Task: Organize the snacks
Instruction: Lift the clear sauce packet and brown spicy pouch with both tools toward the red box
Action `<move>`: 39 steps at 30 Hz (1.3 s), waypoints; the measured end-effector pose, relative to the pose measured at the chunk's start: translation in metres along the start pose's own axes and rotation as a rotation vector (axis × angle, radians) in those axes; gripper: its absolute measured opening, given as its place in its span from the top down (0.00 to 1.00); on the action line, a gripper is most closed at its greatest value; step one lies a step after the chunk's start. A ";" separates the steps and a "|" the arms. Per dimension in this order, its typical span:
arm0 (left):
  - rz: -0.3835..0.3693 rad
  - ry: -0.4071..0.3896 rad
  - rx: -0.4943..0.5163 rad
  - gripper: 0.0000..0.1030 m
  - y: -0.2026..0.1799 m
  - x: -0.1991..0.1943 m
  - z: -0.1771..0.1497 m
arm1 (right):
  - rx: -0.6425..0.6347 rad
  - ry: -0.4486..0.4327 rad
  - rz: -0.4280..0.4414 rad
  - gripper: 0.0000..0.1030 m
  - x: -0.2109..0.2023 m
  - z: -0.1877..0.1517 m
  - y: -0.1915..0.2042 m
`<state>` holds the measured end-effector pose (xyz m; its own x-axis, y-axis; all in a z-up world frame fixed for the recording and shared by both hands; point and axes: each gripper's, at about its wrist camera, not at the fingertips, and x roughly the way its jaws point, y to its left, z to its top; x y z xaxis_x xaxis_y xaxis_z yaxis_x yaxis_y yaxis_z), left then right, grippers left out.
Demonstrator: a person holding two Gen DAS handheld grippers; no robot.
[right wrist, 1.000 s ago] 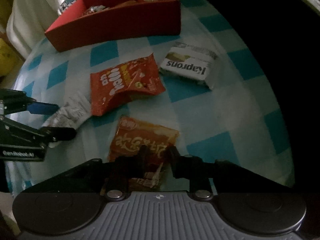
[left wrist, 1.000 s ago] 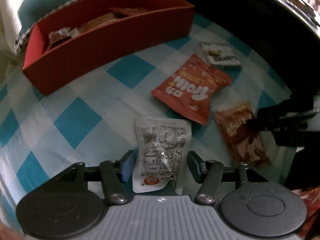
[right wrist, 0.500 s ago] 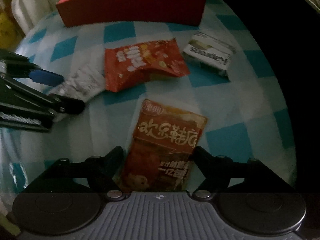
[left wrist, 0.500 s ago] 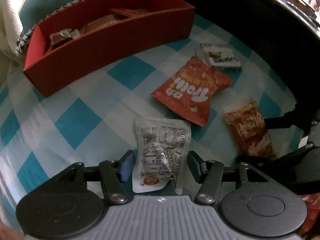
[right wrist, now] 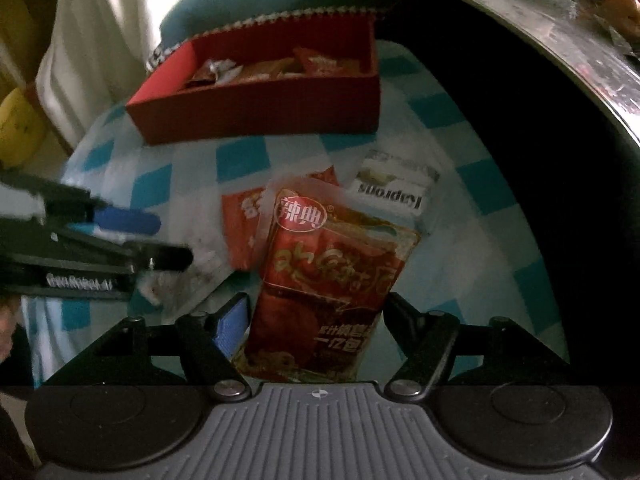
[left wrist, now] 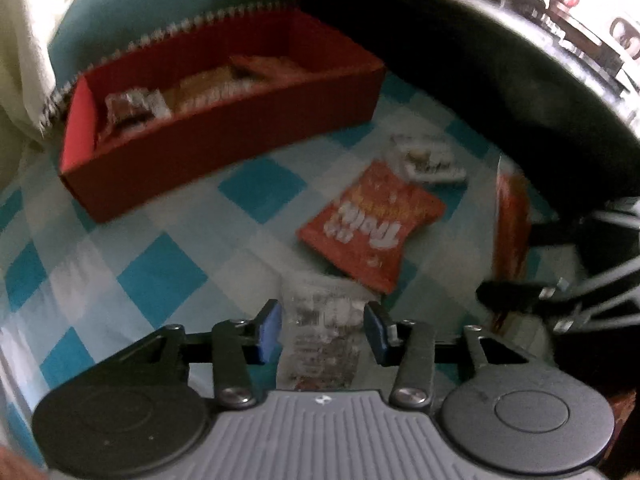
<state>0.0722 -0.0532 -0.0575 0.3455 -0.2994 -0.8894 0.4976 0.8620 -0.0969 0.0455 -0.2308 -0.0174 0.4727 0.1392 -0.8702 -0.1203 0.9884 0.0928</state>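
On the blue-and-white checked tabletop [left wrist: 160, 280] there is one red box [left wrist: 224, 152] with several wrapped snacks inside, and four packets outside it: one clear packet [left wrist: 320, 332], one orange packet [left wrist: 372, 228], one white packet [right wrist: 394, 188] and one red packet [right wrist: 332, 276].

A second ago the red packet lay flat on the cloth near the orange one. Now it stands lifted off the cloth, tilted up in front of the orange packet, and the box looks nearer in the right wrist view. The clear packet lies where it did, between the left tool's fingers.

The left tool [left wrist: 322, 330] has just been closing; its blue pads stand just beside the edges of the clear packet, and the blur hides whether they press on it. The right tool [right wrist: 316, 320] opened wide and then narrowed a little, and now grips the red packet across its width, holding it up.
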 end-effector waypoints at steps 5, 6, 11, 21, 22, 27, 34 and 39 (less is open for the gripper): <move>0.041 0.024 0.031 0.33 -0.002 0.009 -0.007 | 0.022 -0.015 0.042 0.24 0.000 0.003 -0.004; 0.054 0.015 0.046 0.26 -0.005 0.010 -0.007 | 0.029 -0.018 0.051 0.24 0.000 0.003 -0.005; 0.089 0.028 0.058 0.45 -0.018 0.030 -0.007 | 0.045 -0.040 0.077 0.24 -0.002 0.007 -0.007; 0.034 -0.002 -0.087 1.00 0.002 0.003 -0.004 | 0.063 -0.090 0.095 0.24 -0.012 0.013 -0.010; 0.024 0.001 -0.101 1.00 0.005 0.002 -0.004 | 0.060 -0.092 0.093 0.24 -0.012 0.014 -0.009; -0.010 0.029 -0.161 0.42 0.007 0.010 -0.009 | 0.066 -0.097 0.105 0.24 -0.012 0.016 -0.008; 0.146 0.033 0.039 0.54 -0.034 0.023 -0.028 | 0.064 -0.114 0.130 0.24 -0.016 0.016 -0.008; 0.142 -0.002 -0.122 0.57 -0.005 0.012 -0.024 | 0.066 -0.127 0.145 0.24 -0.020 0.015 -0.010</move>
<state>0.0546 -0.0510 -0.0788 0.4070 -0.1718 -0.8971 0.3437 0.9388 -0.0239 0.0507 -0.2429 0.0060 0.5611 0.2827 -0.7780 -0.1391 0.9587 0.2480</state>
